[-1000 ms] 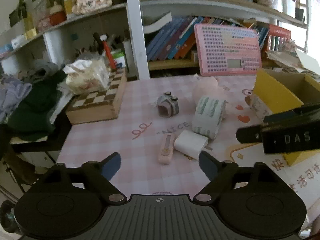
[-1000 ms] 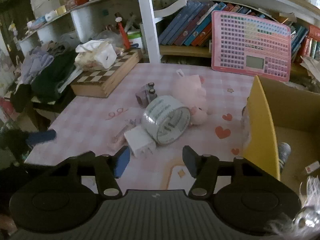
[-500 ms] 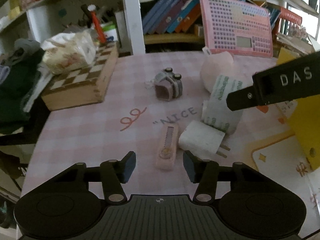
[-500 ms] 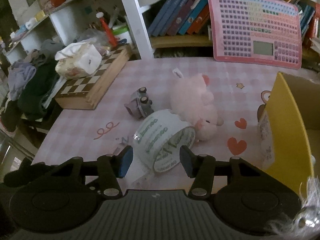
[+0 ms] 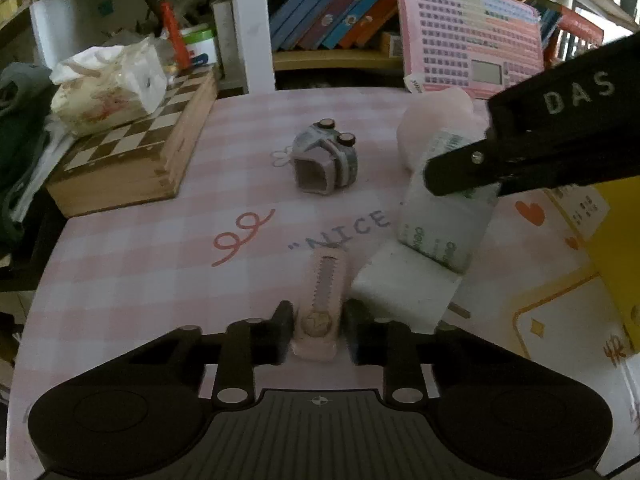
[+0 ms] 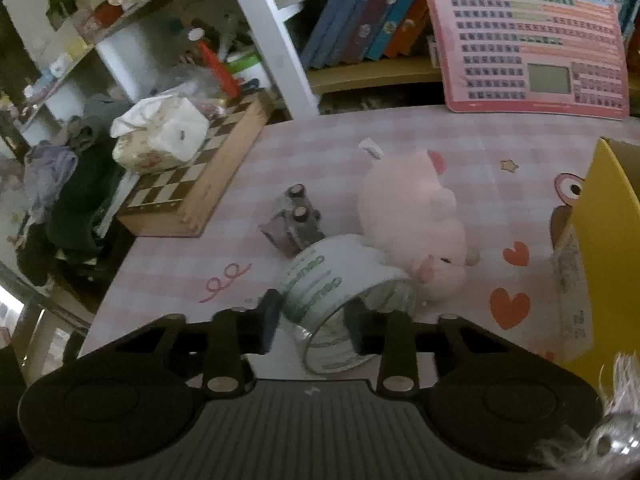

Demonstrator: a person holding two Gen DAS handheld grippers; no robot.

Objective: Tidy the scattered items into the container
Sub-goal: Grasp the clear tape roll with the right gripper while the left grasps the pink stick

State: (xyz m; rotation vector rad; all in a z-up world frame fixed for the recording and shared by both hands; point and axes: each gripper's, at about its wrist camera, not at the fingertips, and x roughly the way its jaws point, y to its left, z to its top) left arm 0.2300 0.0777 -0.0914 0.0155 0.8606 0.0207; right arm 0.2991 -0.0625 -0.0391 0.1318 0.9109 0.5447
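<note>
My left gripper (image 5: pixel 318 332) is shut on the near end of a pink utility knife (image 5: pixel 322 300) that lies on the pink checked mat. A white charger plug (image 5: pixel 404 294) lies just right of it. My right gripper (image 6: pixel 314 320) is shut on the wall of a roll of clear tape (image 6: pixel 336 296), one finger inside the ring; it also shows in the left wrist view (image 5: pixel 444 216). A pink plush pig (image 6: pixel 416 220) and a small grey toy car (image 6: pixel 294 220) lie behind it. The yellow box (image 6: pixel 612 248) stands at the right.
A wooden chessboard box (image 5: pixel 136 160) with a tissue pack (image 5: pixel 108 88) on it stands at the left edge. A pink keyboard toy (image 5: pixel 468 48) leans against the bookshelf at the back. Dark clothes hang off the left side.
Both grippers have moved forward and down and closed, the left on the pink knife, the right on the tape roll. The right gripper now reaches further across the left view.
</note>
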